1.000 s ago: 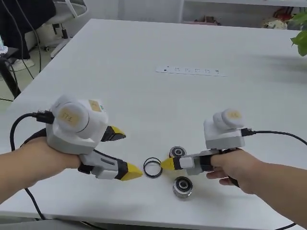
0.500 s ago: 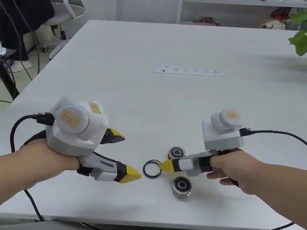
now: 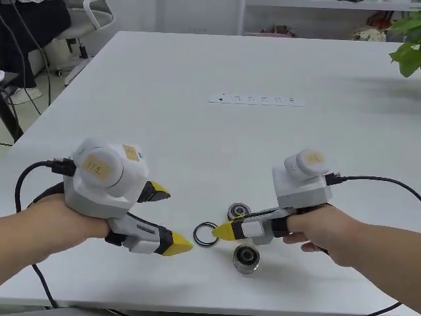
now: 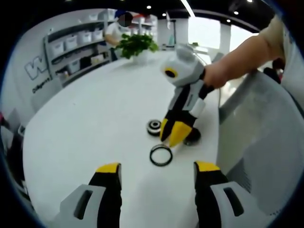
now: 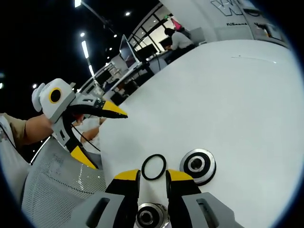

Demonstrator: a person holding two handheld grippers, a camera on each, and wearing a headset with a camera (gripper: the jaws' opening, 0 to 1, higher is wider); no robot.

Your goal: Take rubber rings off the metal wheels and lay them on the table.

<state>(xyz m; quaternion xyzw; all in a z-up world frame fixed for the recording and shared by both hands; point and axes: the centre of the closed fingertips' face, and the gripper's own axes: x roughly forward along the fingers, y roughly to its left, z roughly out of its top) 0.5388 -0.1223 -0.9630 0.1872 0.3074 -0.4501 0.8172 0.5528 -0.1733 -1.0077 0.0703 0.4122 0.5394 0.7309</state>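
A black ring (image 3: 205,234) lies flat near the table's (image 3: 197,131) front edge, off both wheels. The far wheel (image 3: 238,211) and near wheel (image 3: 245,258) stand just beside it. The right gripper (image 3: 220,230) tips at the ring, jaws narrow and empty. The left gripper (image 3: 170,219) hovers close, jaws wide and empty.

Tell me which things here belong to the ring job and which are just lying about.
Job:
- ring, lying on the table
- far wheel
- near wheel
- left tool
- right tool

Lying about:
- power strip
- plant
- chair
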